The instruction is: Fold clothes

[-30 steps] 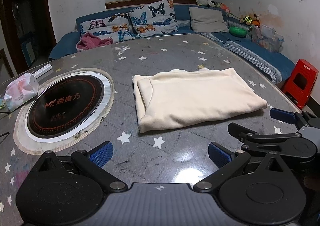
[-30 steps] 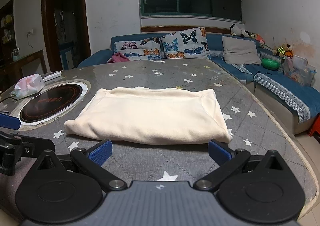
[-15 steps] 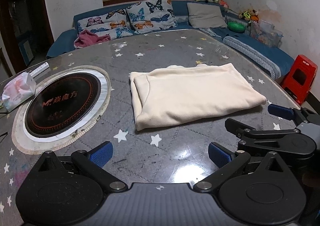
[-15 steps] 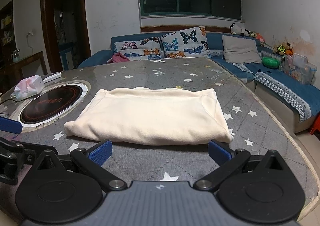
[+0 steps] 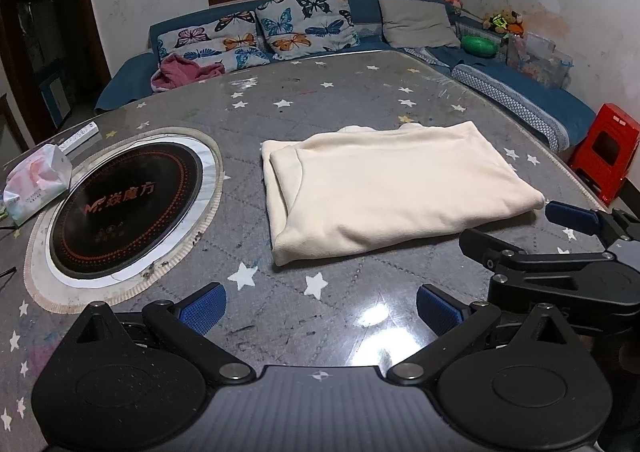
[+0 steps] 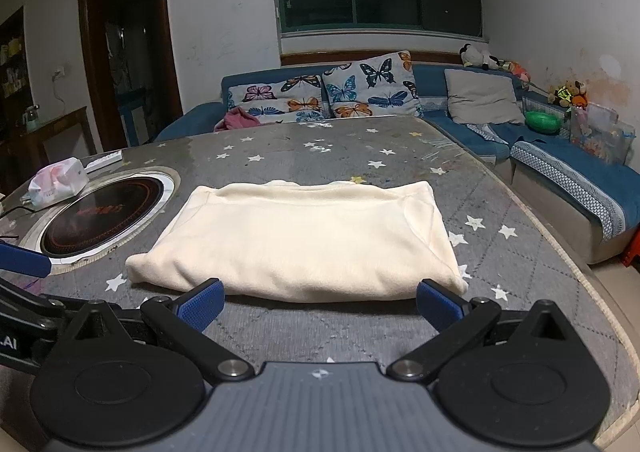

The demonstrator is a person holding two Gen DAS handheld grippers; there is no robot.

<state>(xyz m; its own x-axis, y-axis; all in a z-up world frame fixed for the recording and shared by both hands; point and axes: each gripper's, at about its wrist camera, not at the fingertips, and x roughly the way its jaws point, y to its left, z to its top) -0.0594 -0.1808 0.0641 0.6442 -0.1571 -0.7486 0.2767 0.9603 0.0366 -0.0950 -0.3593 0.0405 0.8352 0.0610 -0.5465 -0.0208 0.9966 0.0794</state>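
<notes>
Cream fleece garment [image 6: 304, 240], folded into a flat rectangle, lies on the grey star-print tabletop [image 5: 280, 316] straight ahead of both your tongs. Your right gripper [image 6: 318, 302] is spread wide, holding nothing; its blue pads sit just short of the garment's near folded edge. Your left gripper [image 5: 318, 310] is also spread and unloaded, over bare tabletop, with the garment's near-left corner ahead of it and clear surface between. Round black induction hob [image 5: 124, 208] sits forward-left of the left tongs, apart from the cloth's left edge. Table rim runs close past the garment's right edge in the right wrist view.
</notes>
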